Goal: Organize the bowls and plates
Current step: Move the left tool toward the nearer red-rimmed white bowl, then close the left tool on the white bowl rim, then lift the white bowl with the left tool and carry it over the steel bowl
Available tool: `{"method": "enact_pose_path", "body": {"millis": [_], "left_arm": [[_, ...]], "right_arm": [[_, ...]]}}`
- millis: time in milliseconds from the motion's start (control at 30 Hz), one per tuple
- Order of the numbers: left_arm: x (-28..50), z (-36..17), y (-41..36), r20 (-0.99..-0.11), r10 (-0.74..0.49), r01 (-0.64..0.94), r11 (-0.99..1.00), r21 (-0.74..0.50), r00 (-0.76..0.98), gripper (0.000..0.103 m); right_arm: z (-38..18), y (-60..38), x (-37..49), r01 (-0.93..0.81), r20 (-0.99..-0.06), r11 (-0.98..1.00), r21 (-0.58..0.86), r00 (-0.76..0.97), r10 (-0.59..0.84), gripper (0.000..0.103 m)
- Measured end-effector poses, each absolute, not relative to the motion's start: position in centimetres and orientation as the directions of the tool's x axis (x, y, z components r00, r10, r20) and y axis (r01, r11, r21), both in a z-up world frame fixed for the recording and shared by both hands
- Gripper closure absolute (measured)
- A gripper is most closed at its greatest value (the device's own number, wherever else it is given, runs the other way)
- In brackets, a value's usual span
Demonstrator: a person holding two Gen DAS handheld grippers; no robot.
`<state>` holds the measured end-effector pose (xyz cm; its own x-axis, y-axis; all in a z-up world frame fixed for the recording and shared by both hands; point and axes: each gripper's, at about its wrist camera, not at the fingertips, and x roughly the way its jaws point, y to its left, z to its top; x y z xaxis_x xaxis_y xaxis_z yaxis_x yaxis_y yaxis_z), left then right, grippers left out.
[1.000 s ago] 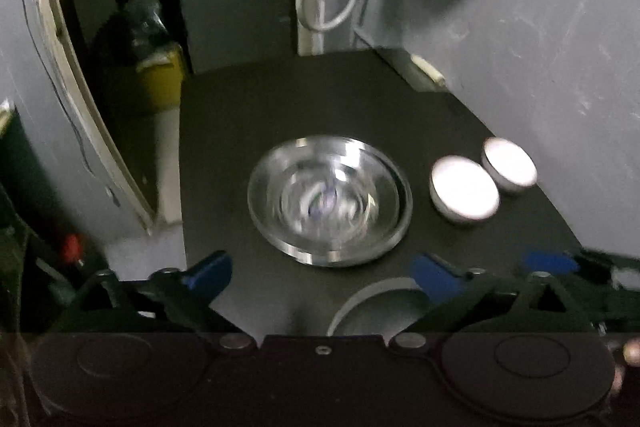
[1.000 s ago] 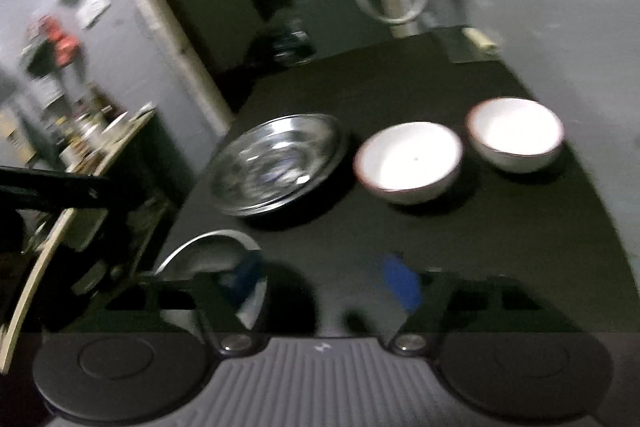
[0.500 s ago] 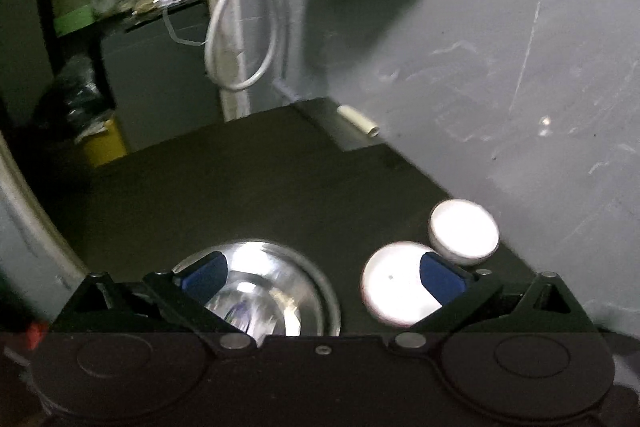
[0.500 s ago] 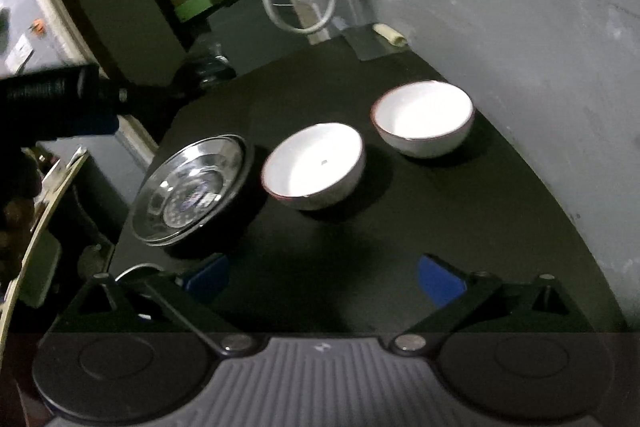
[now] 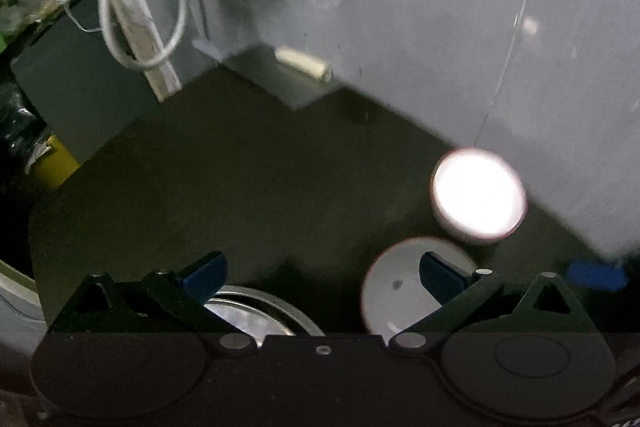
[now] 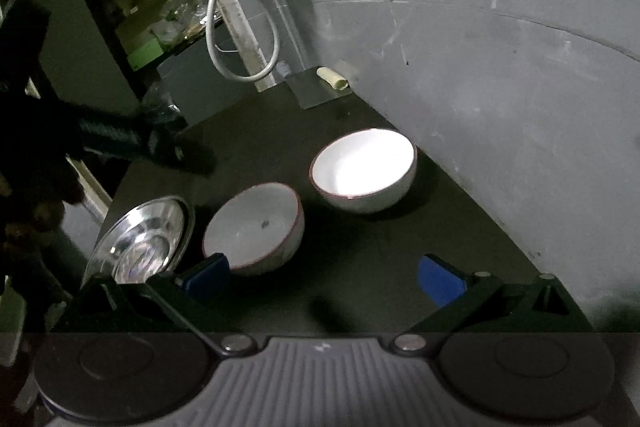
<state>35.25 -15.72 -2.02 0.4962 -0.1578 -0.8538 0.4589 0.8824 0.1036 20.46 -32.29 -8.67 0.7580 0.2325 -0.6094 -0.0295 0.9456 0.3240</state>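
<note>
**Here: two open grippers over a dark table**

Now, on the left: left gripper (image 5: 320, 273) tilted steeply down over the table (image 5: 240, 167), jaws spread wide, nothing between the blue pads. Under its left finger, a steel plate (image 5: 256, 315): round, shiny, shallow, mostly hidden by the gripper body. Behind its right finger, the near bowl (image 5: 392, 287): white, smooth, thin dark-red rim, a small dark speck inside. Further right, close to the wall, the far bowl (image 5: 478, 197), same make, glaring bright and blurred.

Next, from the right wrist camera: left gripper seen as a dark ribbed bar (image 6: 120, 143) reaching in over the table's left edge. Below it the plate (image 6: 144, 243), mirror-like, ringed. Just beside it the near bowl (image 6: 254, 223), deep and rounded, in shadow. Then the far bowl (image 6: 364, 169), apart from the first, brightly lit inside. Right gripper (image 6: 324, 277) angled down, fully open, empty, matte black table between its fingers, both bowls ahead of the tips. Wall (image 6: 500, 87) grey, rough, scratched.
</note>
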Motion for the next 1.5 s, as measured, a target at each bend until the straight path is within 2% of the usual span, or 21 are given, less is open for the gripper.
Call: {"method": "enact_pose_path", "body": {"millis": [100,233,333,400,467,533,633,733,833,933,1067,1133,1367,1500], "left_arm": [[36.0,-3.5,-16.1,-0.894,-0.136,0.474,0.876,0.093,0.427,0.008],[35.8,-4.1,-16.9,-0.906,-0.124,0.509,0.854,0.110,0.404,0.018],[35.8,-4.4,-17.5,-0.913,-0.119,0.528,0.841,0.116,0.390,0.030],[35.8,-4.6,-17.6,-0.921,-0.113,0.533,0.838,0.113,0.373,0.041],[35.6,-4.8,-17.8,-0.928,-0.103,0.537,0.836,0.114,0.358,0.060],[35.5,-5.1,-18.0,-0.934,-0.098,0.540,0.834,0.110,0.343,0.068],[35.1,-5.3,-18.2,-0.936,-0.120,0.561,0.822,0.093,0.330,0.074],[34.3,-5.4,-18.6,-0.934,-0.140,0.598,0.796,0.091,0.328,0.077],[33.6,-5.7,-19.0,-0.935,-0.136,0.617,0.780,0.103,0.328,0.087],[33.3,-6.0,-18.9,-0.937,-0.158,0.616,0.784,0.073,0.311,0.090],[32.3,-6.1,-18.7,-0.935,-0.191,0.613,0.789,0.035,0.299,0.091],[31.9,-6.1,-18.7,-0.934,-0.197,0.605,0.796,0.025,0.298,0.091],[30.5,-6.1,-17.9,-0.931,-0.222,0.532,0.846,-0.036,0.290,0.091],[29.8,-6.2,-17.3,-0.926,-0.229,0.447,0.891,-0.075,0.300,0.092]], "right_arm": [[-8.8,-32.0,21.3,-0.028,-0.618,0.946,0.323,0.751,0.233,0.000],[-9.1,-32.0,21.9,-0.026,-0.619,0.934,0.355,0.743,0.256,0.000],[-9.3,-31.8,22.2,-0.026,-0.626,0.935,0.354,0.736,0.258,0.001],[-9.4,-31.6,22.5,-0.024,-0.631,0.935,0.353,0.732,0.257,0.004],[-9.5,-31.4,22.8,-0.022,-0.637,0.936,0.351,0.728,0.256,0.008],[-9.6,-31.2,22.9,-0.019,-0.641,0.938,0.346,0.726,0.251,0.013],[-9.7,-30.9,23.2,-0.025,-0.648,0.939,0.344,0.717,0.257,0.022],[-9.8,-30.9,23.3,-0.048,-0.653,0.940,0.337,0.708,0.270,0.029],[-9.9,-30.9,23.0,-0.056,-0.660,0.942,0.332,0.700,0.274,0.039],[-10.1,-31.1,22.7,-0.057,-0.665,0.941,0.334,0.693,0.278,0.050],[-10.3,-31.1,22.2,-0.070,-0.664,0.938,0.339,0.689,0.292,0.068],[-10.4,-31.0,21.9,-0.075,-0.662,0.937,0.340,0.689,0.296,0.072],[-10.5,-30.8,20.9,-0.082,-0.657,0.940,0.331,0.695,0.292,0.075],[-10.5,-31.1,20.5,-0.065,-0.652,0.931,0.360,0.696,0.301,0.080]]}}
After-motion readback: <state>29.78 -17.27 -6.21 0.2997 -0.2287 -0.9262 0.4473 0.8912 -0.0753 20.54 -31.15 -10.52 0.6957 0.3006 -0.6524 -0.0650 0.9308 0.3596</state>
